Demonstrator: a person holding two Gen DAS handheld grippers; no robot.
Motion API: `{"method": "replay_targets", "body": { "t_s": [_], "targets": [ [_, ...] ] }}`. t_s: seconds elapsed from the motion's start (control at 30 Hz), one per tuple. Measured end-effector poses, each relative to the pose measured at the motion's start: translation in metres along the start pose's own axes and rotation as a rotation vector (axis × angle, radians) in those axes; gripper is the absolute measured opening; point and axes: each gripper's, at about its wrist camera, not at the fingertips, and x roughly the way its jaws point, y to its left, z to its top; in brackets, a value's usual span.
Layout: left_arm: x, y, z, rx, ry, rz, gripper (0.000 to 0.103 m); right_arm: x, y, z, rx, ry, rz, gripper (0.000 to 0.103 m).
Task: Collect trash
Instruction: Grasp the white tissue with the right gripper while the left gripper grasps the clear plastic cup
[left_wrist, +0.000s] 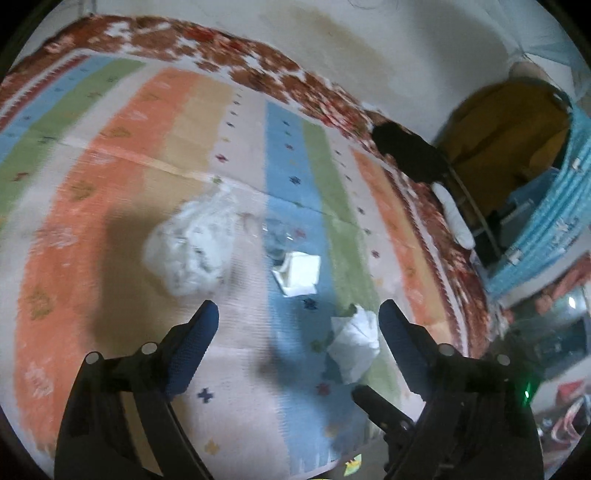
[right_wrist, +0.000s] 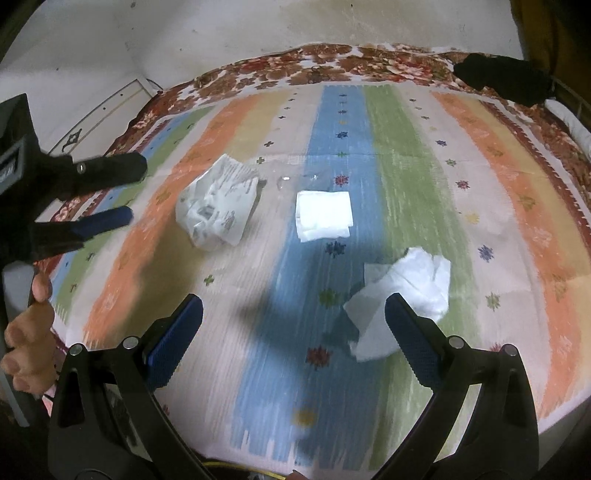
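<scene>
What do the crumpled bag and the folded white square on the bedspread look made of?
Crumpled bag: thin translucent plastic film, glossy, with printed text and sharp creases. Folded white square: likely tissue or paper napkin, matte, soft layered edges; blur leaves it uncertain.

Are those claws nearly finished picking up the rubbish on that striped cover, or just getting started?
Just starting, it seems. Nothing looks collected: the crumpled plastic bag, the flat folded tissue, a clear wrapper and the crumpled tissue all lie on the striped cover. Both the left claw and right claw are open and hold nothing. The right one hovers nearest the crumpled tissue. All four pieces remain.
</scene>
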Motion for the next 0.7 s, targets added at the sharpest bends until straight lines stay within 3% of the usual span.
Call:
{"method": "replay_targets", "body": {
  "t_s": [0.17,0.43,0.7],
  "targets": [
    [0.026,0.012,0.011,-0.006,0.031,-0.064,0.084,0.028,-0.012,0.012,0.015,0.017,-0.008,0.094],
    [0.048,0.01,0.035,-0.006,0.008,-0.119,0.076,0.064,-0.02,0.03,0.0,0.043,-0.016,0.094],
    [0.088,0.02,0.046,-0.033,0.068,-0.12,0.06,0.096,-0.031,0.045,0.014,0.081,-0.023,0.089]
  ]
}}
